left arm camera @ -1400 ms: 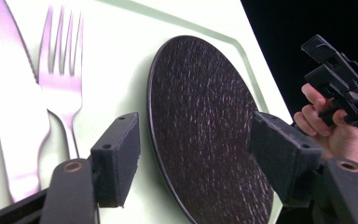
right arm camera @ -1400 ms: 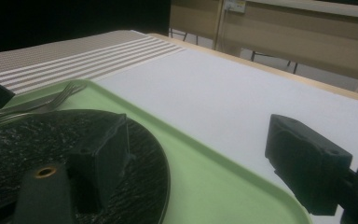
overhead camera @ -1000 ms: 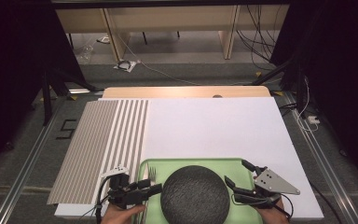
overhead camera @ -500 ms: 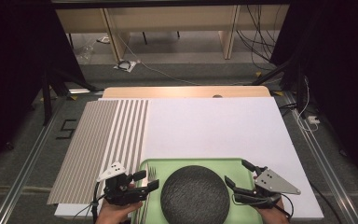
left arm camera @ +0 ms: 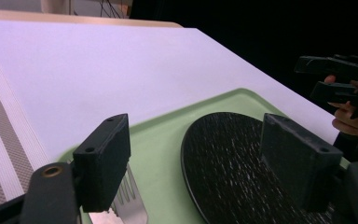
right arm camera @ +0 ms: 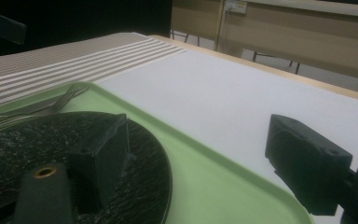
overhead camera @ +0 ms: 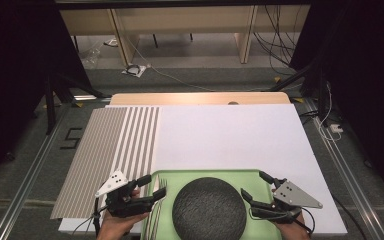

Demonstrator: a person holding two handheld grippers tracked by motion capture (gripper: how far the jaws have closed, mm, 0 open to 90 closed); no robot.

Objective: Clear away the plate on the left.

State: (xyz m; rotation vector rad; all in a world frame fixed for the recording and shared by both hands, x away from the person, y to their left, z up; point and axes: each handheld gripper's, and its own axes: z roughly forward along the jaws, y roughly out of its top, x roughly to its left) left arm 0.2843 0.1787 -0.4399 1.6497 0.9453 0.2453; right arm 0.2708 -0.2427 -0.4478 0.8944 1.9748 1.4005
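Note:
A green tray (overhead camera: 252, 176) lies at the near edge of the white board, with a round black plate (overhead camera: 208, 210) in its middle and forks (overhead camera: 157, 200) along its left side. My left gripper (overhead camera: 152, 186) stands open at the tray's left rim, over the forks. In the left gripper view its jaws (left arm camera: 200, 163) frame the plate (left arm camera: 228, 158), a fork (left arm camera: 130, 205) and the tray (left arm camera: 163, 135). At the tray's right rim my right gripper (overhead camera: 255, 184) is open; its view (right arm camera: 200, 154) shows the plate (right arm camera: 28, 140), tray (right arm camera: 205, 172) and forks (right arm camera: 51, 105).
A grey and white striped mat (overhead camera: 110, 155) covers the board's left part. The white board (overhead camera: 230, 135) stretches away behind the tray to a wooden table edge (overhead camera: 200, 98). Dark floor, rails and cables lie around the table.
My left gripper has shifted a little left and farther from me, and turned so its grey top plate shows. The right gripper has barely moved.

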